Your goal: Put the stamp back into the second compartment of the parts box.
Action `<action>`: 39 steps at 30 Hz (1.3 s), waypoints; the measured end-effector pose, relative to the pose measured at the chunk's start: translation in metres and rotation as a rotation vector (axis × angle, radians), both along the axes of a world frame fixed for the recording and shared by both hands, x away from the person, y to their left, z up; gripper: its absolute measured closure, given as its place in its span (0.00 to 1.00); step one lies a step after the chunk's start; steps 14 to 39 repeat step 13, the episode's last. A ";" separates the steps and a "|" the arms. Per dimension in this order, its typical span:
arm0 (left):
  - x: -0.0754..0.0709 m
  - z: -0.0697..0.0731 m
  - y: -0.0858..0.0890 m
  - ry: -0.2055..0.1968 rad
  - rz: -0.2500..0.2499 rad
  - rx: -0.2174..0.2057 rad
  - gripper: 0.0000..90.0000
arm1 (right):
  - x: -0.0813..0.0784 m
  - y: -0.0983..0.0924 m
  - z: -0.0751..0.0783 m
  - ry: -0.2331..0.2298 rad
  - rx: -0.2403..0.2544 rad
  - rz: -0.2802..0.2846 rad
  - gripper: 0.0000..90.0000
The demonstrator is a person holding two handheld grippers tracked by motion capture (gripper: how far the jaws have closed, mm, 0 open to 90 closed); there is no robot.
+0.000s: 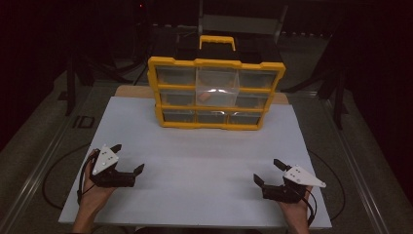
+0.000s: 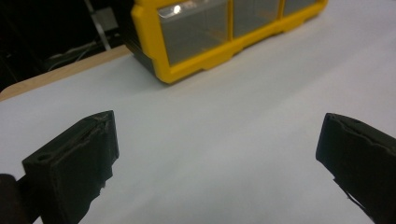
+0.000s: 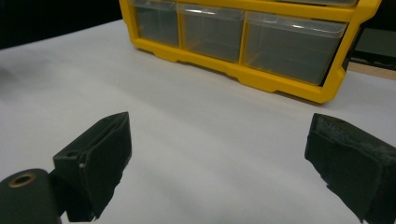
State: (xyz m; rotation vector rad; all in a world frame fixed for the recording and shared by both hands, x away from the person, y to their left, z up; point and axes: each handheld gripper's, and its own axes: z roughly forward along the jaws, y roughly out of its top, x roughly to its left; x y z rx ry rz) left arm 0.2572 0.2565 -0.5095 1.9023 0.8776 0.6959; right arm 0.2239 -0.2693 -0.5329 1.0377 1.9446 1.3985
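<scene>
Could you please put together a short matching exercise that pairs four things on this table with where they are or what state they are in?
Things:
1. yellow plastic drawer organiser with clear drawers
2. black and yellow carry handle
3. left hand-held gripper
4. right hand-held gripper

Places or states:
A. jaws open, near right of the white sheet
B. standing upright at the sheet's far edge
C. jaws open, near left of the sheet
D. on top of the organiser

Pairs: 1-B, 2-D, 3-C, 4-A
</scene>
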 end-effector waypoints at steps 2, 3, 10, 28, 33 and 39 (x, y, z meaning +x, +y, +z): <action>-0.004 -0.003 0.004 -0.013 0.018 -0.020 0.00 | 0.002 0.000 0.000 0.001 0.009 -0.004 0.08; -0.005 -0.005 0.006 -0.017 0.030 -0.026 0.00 | 0.003 -0.001 0.000 0.001 0.007 -0.006 0.08; -0.014 -0.018 0.020 -0.035 0.101 -0.098 0.00 | 0.003 0.000 -0.002 0.007 -0.007 -0.004 0.08; -0.014 -0.018 0.021 -0.036 0.107 -0.117 0.00 | 0.004 0.002 -0.004 0.015 -0.027 -0.011 0.08; -0.014 -0.018 0.021 -0.036 0.107 -0.117 0.00 | 0.004 0.002 -0.004 0.015 -0.027 -0.011 0.08; -0.014 -0.018 0.021 -0.036 0.107 -0.117 0.00 | 0.004 0.002 -0.004 0.015 -0.027 -0.011 0.08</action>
